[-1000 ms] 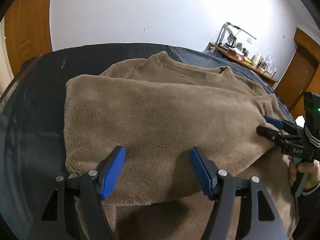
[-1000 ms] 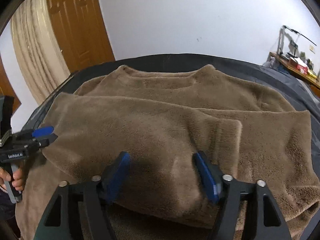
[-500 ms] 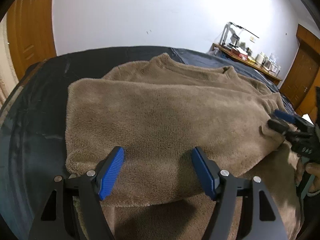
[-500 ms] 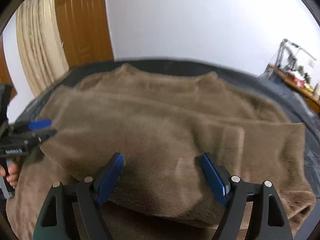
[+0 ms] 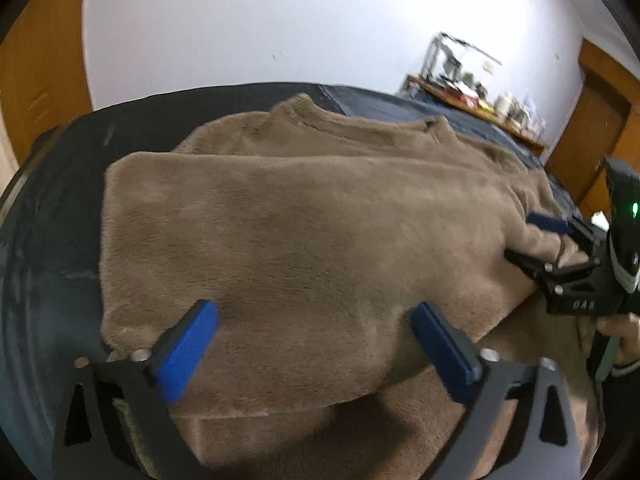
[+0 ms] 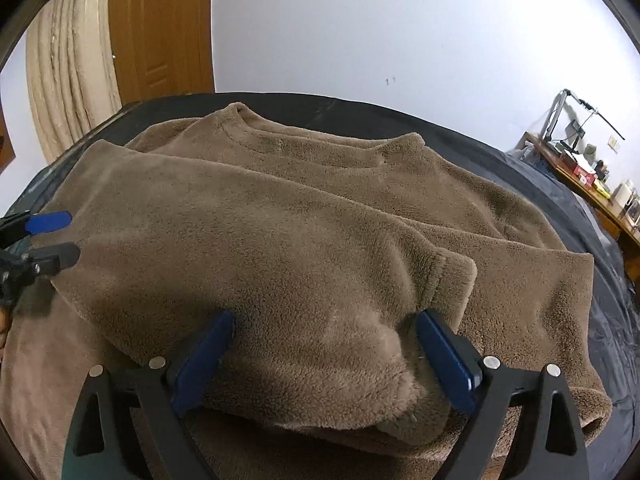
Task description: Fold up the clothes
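Observation:
A brown fleece sweater [image 5: 300,220] lies flat on a dark bed sheet [image 5: 60,200], collar at the far side, with a sleeve layer folded across its body. My left gripper [image 5: 316,344] stands at the near edge of that fold. Its jaws are opening, with the plush edge loose between the blue pads. In the right wrist view the sweater [image 6: 320,220] shows a cuffed sleeve end near my right gripper [image 6: 324,356]. Its jaws are opening too, astride the fold without squeezing it. Each gripper also appears in the other's view: right gripper [image 5: 560,248], left gripper [image 6: 44,236].
The dark sheet [image 6: 560,184] covers the bed around the sweater. A cluttered wooden desk [image 6: 580,168] stands at the far right wall. A wooden door [image 6: 160,32] and a beige curtain [image 6: 68,72] are at the far left. A person's hand [image 5: 612,332] holds the right gripper's handle.
Both grippers' jaws have spread wider around the folded layer, which now lies loose on the sweater. Neither hand has shifted much.

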The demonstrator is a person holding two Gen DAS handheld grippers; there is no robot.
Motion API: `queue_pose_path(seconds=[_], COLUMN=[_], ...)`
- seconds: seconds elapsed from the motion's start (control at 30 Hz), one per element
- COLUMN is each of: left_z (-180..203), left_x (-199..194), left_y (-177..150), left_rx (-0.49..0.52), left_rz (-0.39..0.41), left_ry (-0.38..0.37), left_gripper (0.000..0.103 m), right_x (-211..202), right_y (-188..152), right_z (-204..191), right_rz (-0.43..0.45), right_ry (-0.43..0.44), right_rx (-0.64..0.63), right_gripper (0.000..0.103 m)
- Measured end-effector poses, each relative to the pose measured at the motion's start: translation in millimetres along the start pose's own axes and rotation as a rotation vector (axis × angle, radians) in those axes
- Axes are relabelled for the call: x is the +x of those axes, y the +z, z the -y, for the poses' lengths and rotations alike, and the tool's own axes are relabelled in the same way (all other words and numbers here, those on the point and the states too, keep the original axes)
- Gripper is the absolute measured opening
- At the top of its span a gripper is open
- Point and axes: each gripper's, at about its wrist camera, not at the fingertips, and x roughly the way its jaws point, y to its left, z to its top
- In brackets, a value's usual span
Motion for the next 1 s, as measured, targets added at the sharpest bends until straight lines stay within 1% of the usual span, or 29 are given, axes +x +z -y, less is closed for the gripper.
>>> queue_pose_path(seconds=[0.07, 0.33, 0.4, 0.5, 0.6, 0.73, 0.87, 0.93, 1.0], left_z=[3, 1, 1, 5, 10, 7, 4, 5, 5], left_x=[1, -2, -9, -29, -47, -63, -81, -89, -94], left_y=[0, -2, -6, -20, -40, -64, -78, -83, -90], left_rx=[0.010, -0.003, -0.023, -0.034, -0.017, -0.033, -0.069, -0.087, -0.094], left_rz=[-0.004, -0.001, 0.008, 0.032, 0.040, 0.034, 0.065, 0.071, 0.067], left_ry=[0.015, 0.010, 0.006, -0.031, -0.029, -0.020, -0.044, -0.070, -0.077], left_gripper=[0.102, 0.102, 0.102, 0.102, 0.102, 0.102, 0.102, 0.102, 0.102], right_x=[-1, 2, 2, -4, -20, -57, -99, -119, -133], right_y=[0, -2, -2, -4, -12, -32, -55, -68, -82], right_z=[-1, -3, -2, 0, 0, -5, -15, -20, -26], right_rz=[-0.002, -0.015, -0.015, 0.003, 0.029, 0.066, 0.120, 0.145, 0.148], right_ry=[-0.002, -0.016, -0.017, -0.019, -0.030, 0.020, 0.050, 0.063, 0.075], right_rx=[0.001, 0.003, 0.004, 0.013, 0.018, 0.002, -0.048, -0.075, -0.098], right_gripper=[0.096, 0.101, 0.101, 0.101, 0.101, 0.101, 0.102, 0.102, 0.102])
